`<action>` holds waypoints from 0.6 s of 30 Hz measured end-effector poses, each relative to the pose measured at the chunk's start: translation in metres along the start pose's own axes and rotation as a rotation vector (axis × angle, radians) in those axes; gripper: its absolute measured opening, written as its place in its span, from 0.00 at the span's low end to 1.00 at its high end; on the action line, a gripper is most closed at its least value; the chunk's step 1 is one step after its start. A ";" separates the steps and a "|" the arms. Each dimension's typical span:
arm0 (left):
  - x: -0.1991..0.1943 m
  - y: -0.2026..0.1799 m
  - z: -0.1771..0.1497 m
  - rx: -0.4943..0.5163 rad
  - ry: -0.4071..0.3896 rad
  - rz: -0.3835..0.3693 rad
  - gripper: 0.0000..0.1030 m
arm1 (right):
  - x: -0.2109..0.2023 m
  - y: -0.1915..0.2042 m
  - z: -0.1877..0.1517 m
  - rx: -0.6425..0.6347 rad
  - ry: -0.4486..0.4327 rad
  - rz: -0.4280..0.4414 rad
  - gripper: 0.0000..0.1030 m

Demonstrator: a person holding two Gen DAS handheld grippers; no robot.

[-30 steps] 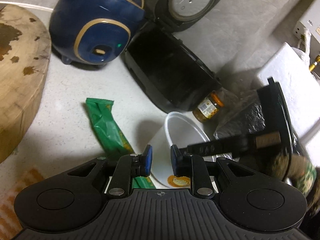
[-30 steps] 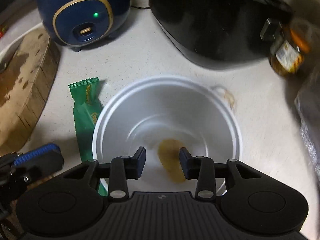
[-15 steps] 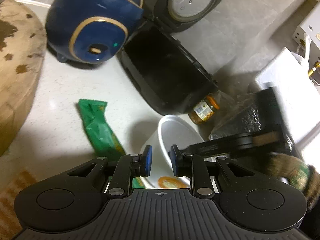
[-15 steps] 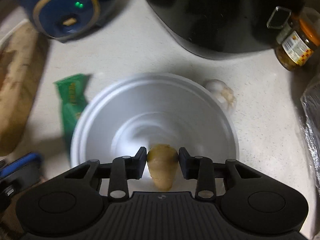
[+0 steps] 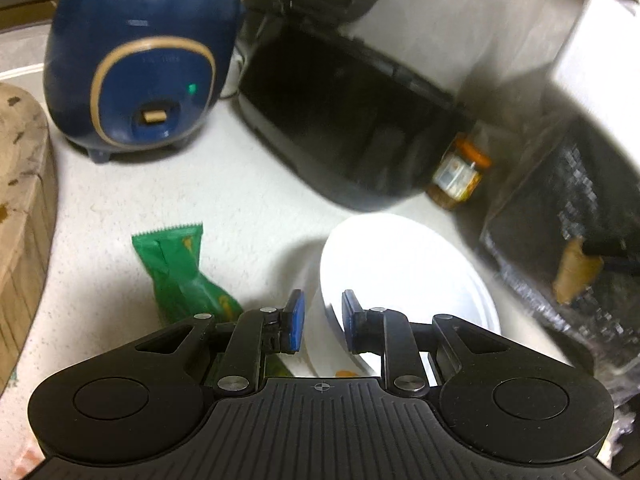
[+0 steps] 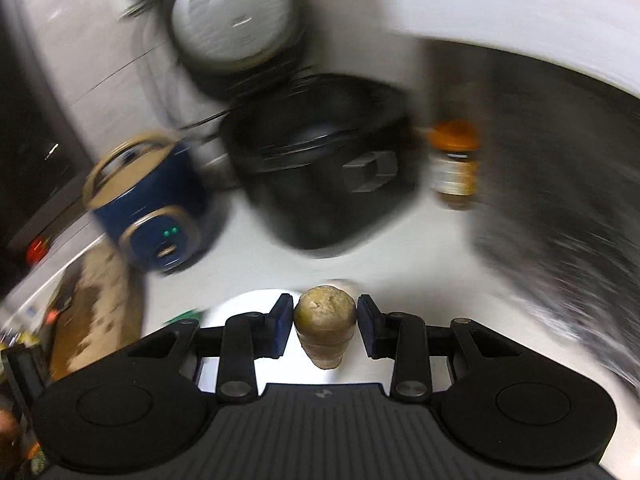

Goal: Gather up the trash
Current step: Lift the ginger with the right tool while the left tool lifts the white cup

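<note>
My left gripper is shut on the near rim of a white bowl, one blue pad outside the wall and one inside. A green snack wrapper lies on the counter left of the bowl. My right gripper is shut on a brownish-yellow scrap of food and holds it above the bowl's far edge. The scrap also shows in the left wrist view, held at the right in front of a black bag. The right wrist view is motion-blurred.
A blue rice cooker stands at the back left. An open black cooker is behind the bowl. A small orange-lidded jar stands beside it. A wooden chopping block is at the left, a black bag at the right.
My right gripper closed on the scrap inside the bowl, then lifted it up and out to the right. My left gripper kept its hold on the bowl rim.
</note>
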State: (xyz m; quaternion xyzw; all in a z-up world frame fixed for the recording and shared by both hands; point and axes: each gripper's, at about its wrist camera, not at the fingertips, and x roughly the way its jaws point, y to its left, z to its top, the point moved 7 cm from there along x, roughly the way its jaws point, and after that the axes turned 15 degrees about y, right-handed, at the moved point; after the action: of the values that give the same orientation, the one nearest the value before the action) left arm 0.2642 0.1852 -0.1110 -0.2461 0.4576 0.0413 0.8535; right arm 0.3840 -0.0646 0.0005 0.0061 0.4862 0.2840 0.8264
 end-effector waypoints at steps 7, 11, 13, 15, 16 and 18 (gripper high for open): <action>0.017 -0.001 -0.005 -0.024 0.046 -0.067 0.25 | 0.041 -0.114 -0.051 0.210 0.023 -0.199 0.33; 0.016 -0.004 -0.007 -0.016 0.045 -0.083 0.18 | 0.060 -0.154 -0.071 0.299 0.016 -0.208 0.34; 0.014 -0.005 -0.009 -0.023 0.038 -0.085 0.15 | 0.060 -0.156 -0.075 0.305 -0.002 -0.190 0.34; 0.012 -0.008 -0.011 -0.019 0.027 -0.061 0.15 | 0.057 -0.151 -0.079 0.297 -0.017 -0.190 0.36; 0.010 -0.009 -0.012 -0.018 0.023 -0.037 0.15 | 0.054 -0.148 -0.083 0.285 -0.027 -0.194 0.40; 0.008 -0.011 -0.013 -0.020 0.020 0.008 0.15 | 0.048 -0.140 -0.085 0.242 -0.062 -0.226 0.48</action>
State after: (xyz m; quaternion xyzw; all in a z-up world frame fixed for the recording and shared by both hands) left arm 0.2620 0.1685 -0.1195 -0.2531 0.4668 0.0468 0.8461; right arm 0.3979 -0.1820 -0.1228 0.0596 0.4887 0.1281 0.8609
